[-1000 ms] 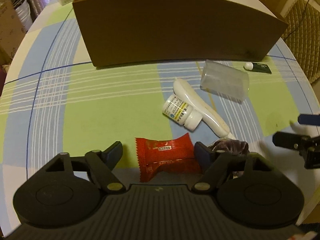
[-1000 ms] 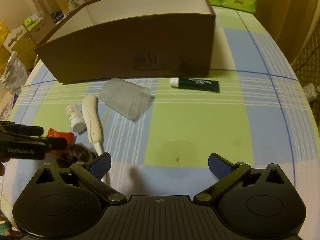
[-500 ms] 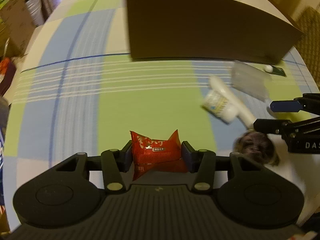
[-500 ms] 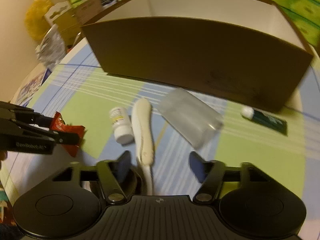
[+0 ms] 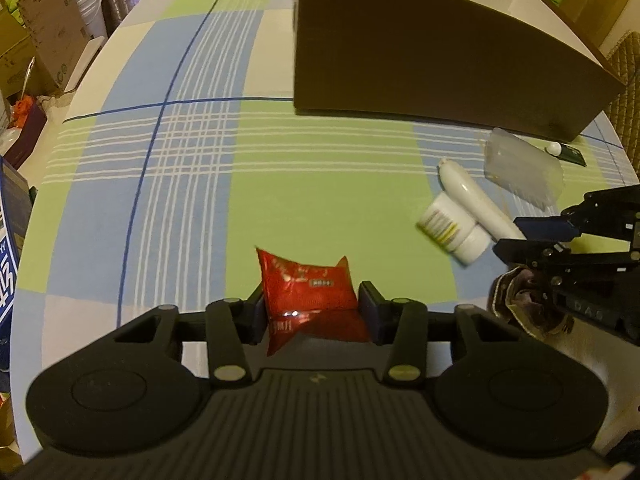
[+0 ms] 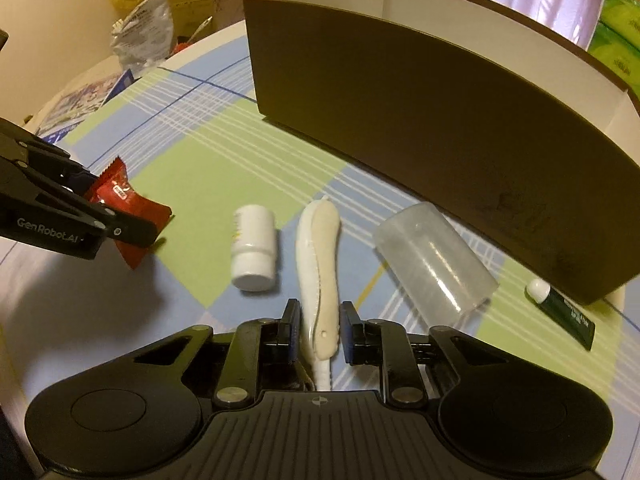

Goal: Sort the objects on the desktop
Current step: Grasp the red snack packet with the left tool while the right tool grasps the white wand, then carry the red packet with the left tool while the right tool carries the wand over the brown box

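My left gripper (image 5: 312, 308) is shut on a red snack packet (image 5: 308, 284), held just above the checked tablecloth. The right wrist view shows that left gripper (image 6: 116, 204) at the left with the red packet (image 6: 132, 200) in it. My right gripper (image 6: 319, 328) is shut on the lower end of a white and beige handled tool (image 6: 320, 256) lying on the cloth. In the left wrist view the right gripper (image 5: 508, 236) is at the right edge, over a dark scrunchie (image 5: 516, 296). The open brown box (image 6: 400, 100) stands behind.
A white pill bottle (image 6: 254, 248) lies left of the tool, a translucent plastic cup (image 6: 434, 260) to its right, and a dark green tube (image 6: 564, 312) by the box corner. Cartons and bags (image 5: 44, 32) crowd the floor past the table's left edge.
My right gripper moved onto the white tool and its fingers shut around it. My left gripper, holding the red packet, swung left, away from the box.
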{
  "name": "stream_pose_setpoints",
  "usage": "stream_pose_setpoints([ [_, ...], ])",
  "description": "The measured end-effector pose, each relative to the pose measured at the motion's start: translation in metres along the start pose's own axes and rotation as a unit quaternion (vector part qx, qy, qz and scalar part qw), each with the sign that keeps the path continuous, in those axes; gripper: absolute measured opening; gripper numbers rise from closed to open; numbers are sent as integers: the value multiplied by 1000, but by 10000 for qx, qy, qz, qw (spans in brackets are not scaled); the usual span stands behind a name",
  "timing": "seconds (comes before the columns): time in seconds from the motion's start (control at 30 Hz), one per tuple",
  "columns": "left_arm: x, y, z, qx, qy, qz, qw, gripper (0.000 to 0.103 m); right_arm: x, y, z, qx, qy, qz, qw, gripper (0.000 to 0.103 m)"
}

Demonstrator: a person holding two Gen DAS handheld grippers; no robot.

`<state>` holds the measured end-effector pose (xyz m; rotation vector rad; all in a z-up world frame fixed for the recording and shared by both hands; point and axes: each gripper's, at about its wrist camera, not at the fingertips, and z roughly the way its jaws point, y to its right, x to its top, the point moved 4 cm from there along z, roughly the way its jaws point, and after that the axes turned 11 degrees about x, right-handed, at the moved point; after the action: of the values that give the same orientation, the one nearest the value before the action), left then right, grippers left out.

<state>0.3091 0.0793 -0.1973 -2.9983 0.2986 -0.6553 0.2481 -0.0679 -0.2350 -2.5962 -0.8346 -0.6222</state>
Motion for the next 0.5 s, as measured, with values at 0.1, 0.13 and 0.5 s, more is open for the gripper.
stream_pose_setpoints([
  [0.1, -1, 4, -1, -66, 9, 58, 10000, 34, -6, 4, -6, 17, -33, 109, 9999, 17],
  [0.13, -1, 5, -2, -66, 16, 75, 9999, 34, -8, 6, -10, 33, -6, 176, 9998, 17],
  [0.5, 6, 11, -24, -204, 256, 184, 9993, 23, -17, 24, -69, 159, 597, 1055, 9925, 17],
])
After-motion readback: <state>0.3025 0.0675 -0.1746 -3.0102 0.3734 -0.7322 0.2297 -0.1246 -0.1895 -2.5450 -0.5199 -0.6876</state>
